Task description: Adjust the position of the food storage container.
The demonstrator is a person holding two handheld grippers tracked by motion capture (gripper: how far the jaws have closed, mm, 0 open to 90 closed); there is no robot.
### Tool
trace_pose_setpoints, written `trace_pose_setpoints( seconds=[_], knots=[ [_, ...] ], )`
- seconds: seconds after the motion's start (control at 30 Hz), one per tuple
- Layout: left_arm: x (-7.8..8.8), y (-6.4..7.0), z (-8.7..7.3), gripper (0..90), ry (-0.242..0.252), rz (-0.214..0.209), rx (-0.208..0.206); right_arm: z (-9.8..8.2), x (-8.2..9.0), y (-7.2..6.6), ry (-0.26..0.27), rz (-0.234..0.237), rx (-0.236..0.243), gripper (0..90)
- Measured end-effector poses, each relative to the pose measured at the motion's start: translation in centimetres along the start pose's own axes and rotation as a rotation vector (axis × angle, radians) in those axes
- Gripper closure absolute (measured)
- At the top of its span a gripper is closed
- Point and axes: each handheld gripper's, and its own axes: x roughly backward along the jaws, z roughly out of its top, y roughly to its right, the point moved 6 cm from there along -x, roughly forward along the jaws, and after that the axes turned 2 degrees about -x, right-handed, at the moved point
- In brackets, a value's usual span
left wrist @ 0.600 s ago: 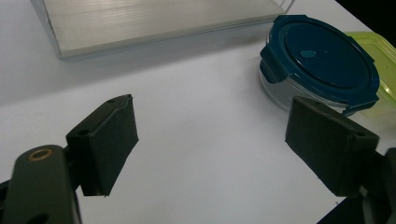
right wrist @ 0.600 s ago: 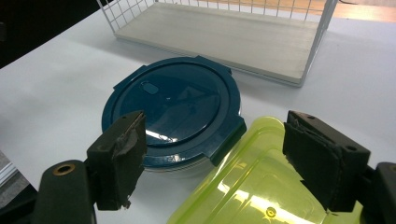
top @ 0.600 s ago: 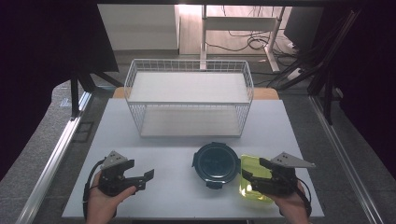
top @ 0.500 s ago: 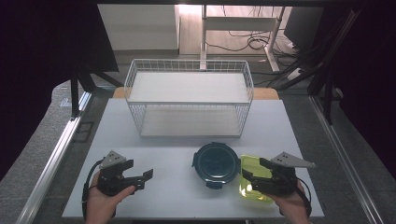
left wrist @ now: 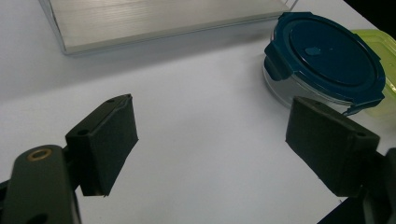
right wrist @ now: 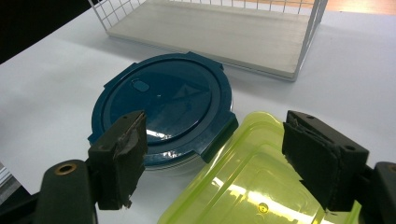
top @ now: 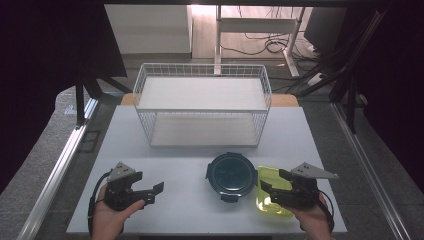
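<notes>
- Two lidded containers sit in front of the white wire basket (top: 202,107) on the white table (top: 175,160): a round glass container with a dark blue clip-on lid (top: 231,175) and a yellow-green rectangular plastic container (top: 267,192) just beside it.
- Right gripper (top: 270,189) hovers over the yellow-green one, jaws apart, gripping nothing.
- Left gripper (top: 159,189) is further from the basket's left front corner, jaws spread over bare table.

Glossy plastic lids (right wrist: 163,102), wire basket (top: 202,107)
</notes>
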Motion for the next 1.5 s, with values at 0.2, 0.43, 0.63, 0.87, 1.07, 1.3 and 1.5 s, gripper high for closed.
trace_pose_setpoints(
  seconds=[0.2,0.43,0.63,0.87,1.07,1.3,1.5],
  knots=[
    [-0.4,0.0,-0.2,15.1,-0.014,-0.004,0.004,-0.1,0.0,0.3,-0.008,-0.01,-0.013,24.5],
    [-0.5,-0.1,-0.4,14.7,-0.017,0.0,0.001,0.1,0.3,0.5,-0.009,-0.007,-0.019,30.2],
    [-0.5,-0.1,-0.4,14.7,-0.017,0.002,0.003,0.1,0.4,0.8,-0.015,-0.003,-0.033,32.0],
    [-0.6,-0.4,-0.6,14.7,-0.021,0.006,0.01,0.0,0.2,1.2,-0.024,-0.006,-0.048,34.8],
    [-0.8,-0.6,-0.7,14.8,-0.031,0.016,0.005,0.4,0.1,1.6,-0.064,-0.015,-0.061,43.1],
    [-1.1,-0.9,-0.6,14.8,-0.034,-0.01,-0.003,1.0,-0.1,1.6,-0.135,-0.027,-0.078,52.9],
    [-1.2,-1.0,-0.2,14.9,-0.03,-0.029,-0.02,1.9,-0.5,1.4,-0.201,-0.046,-0.086,67.5]
  ],
)
